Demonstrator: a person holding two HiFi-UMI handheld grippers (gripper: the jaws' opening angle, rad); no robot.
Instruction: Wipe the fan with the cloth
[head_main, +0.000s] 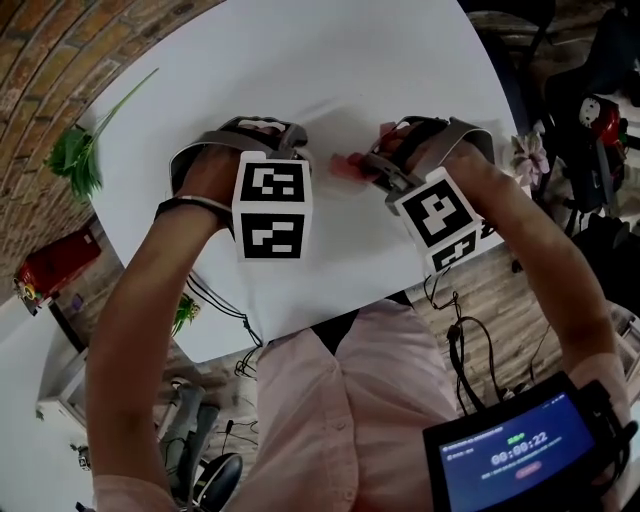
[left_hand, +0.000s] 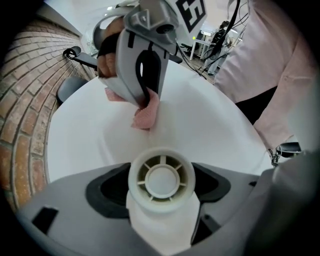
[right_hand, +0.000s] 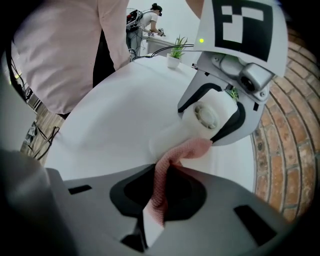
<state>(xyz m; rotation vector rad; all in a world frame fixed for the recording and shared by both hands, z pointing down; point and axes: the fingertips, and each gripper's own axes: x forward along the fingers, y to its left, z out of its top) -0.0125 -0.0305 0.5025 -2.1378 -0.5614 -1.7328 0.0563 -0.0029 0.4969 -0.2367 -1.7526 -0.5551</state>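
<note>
A small white fan (left_hand: 160, 181) with a round ribbed grille sits between the jaws of my left gripper (left_hand: 160, 175), which is shut on it. The fan (right_hand: 207, 116) faces the right gripper view. My right gripper (right_hand: 162, 186) is shut on a pink cloth (right_hand: 159, 192). The cloth's free end (right_hand: 192, 148) reaches up to the fan's lower edge; I cannot tell whether they touch. In the left gripper view the cloth (left_hand: 146, 113) hangs from the right gripper (left_hand: 145, 95) just beyond the fan. Seen from the head, left gripper (head_main: 296, 152) and right gripper (head_main: 368, 166) meet over the white table (head_main: 300, 60), with the cloth (head_main: 346, 166) between them.
A green plant (head_main: 76, 154) and a red object (head_main: 52, 262) lie off the table's left edge, over brick flooring. A small potted plant (right_hand: 175, 56) stands at the table's far side. A screen (head_main: 510, 455) is strapped near the right forearm. Cables (head_main: 460, 360) trail below.
</note>
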